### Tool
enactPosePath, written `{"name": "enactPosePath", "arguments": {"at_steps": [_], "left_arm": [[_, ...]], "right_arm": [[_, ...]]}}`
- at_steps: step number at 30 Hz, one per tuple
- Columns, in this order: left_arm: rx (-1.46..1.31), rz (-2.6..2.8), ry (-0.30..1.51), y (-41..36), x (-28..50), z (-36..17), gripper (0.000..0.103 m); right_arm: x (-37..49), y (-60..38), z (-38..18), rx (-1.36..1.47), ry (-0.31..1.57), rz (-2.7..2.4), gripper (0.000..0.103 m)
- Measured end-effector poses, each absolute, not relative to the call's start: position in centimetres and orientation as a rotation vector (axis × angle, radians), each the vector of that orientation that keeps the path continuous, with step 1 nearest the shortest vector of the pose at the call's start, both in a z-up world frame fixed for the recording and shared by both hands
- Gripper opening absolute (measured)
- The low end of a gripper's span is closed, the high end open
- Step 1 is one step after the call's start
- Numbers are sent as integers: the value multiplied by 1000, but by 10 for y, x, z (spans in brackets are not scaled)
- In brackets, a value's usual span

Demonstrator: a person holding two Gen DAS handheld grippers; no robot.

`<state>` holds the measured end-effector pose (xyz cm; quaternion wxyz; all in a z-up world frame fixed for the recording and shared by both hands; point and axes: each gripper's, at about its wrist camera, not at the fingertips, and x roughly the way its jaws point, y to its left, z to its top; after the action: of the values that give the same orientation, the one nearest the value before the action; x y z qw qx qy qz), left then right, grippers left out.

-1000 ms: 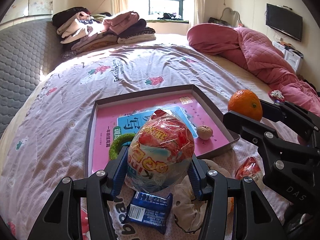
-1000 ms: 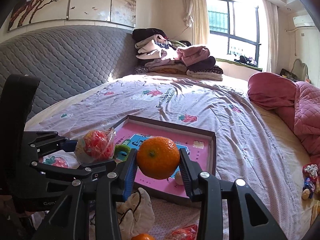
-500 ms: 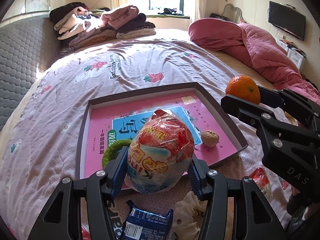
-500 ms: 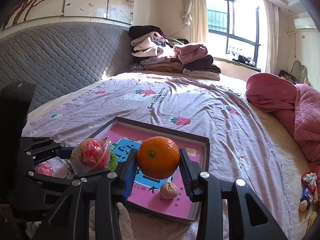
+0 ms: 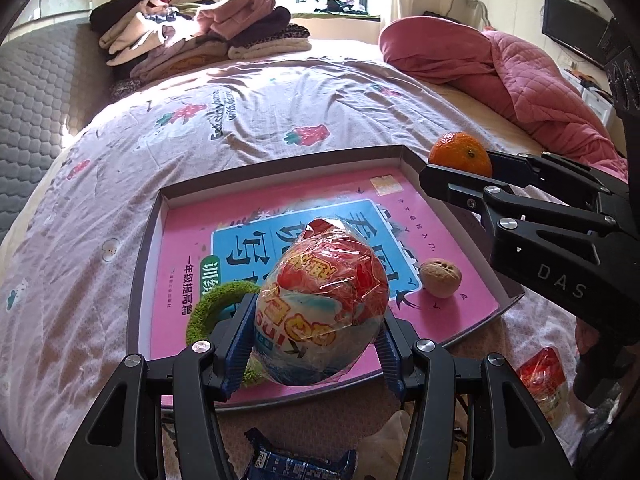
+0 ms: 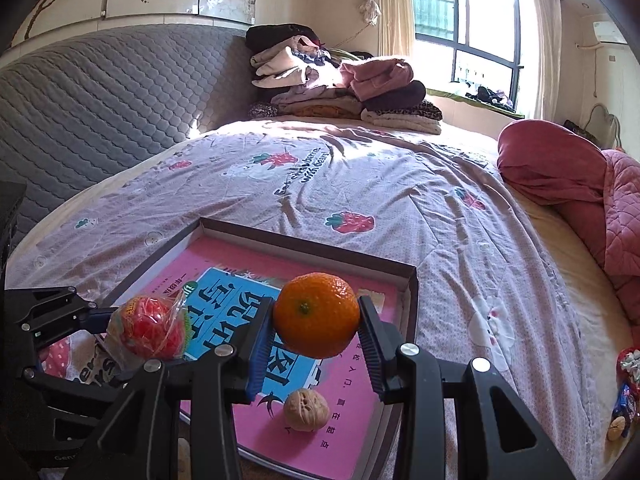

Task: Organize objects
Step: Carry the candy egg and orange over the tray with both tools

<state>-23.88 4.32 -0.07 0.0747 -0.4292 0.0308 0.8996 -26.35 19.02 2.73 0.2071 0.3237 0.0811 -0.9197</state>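
Observation:
My left gripper is shut on a clear-wrapped snack bag with red and white print, held over the near part of a shallow tray. A pink and blue booklet lines the tray's floor. On it lie a walnut and a green ring, partly hidden behind my left finger. My right gripper is shut on an orange, which hangs above the tray's right side, over the walnut. The bag shows at left in the right wrist view.
The tray lies on a bed with a strawberry-print sheet. A blue packet, crumpled white paper and a red wrapper lie near the front edge. Folded clothes are stacked at the head, a pink quilt at right, small snacks far right.
Both grippers have moved forward and a little down over the tray, each still holding its item. The tray now fills more of both views and the walnut sits closer beneath the orange.

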Motion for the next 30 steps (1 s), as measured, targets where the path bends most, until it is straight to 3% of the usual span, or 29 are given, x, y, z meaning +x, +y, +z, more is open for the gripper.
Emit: {"name": "enactPosePath", "arguments": {"at_steps": [30], "left_arm": [[-1391, 2607, 90, 56, -263, -36, 56]], "right_arm": [[-306, 186, -35, 1169, 271, -2488, 41]]}}
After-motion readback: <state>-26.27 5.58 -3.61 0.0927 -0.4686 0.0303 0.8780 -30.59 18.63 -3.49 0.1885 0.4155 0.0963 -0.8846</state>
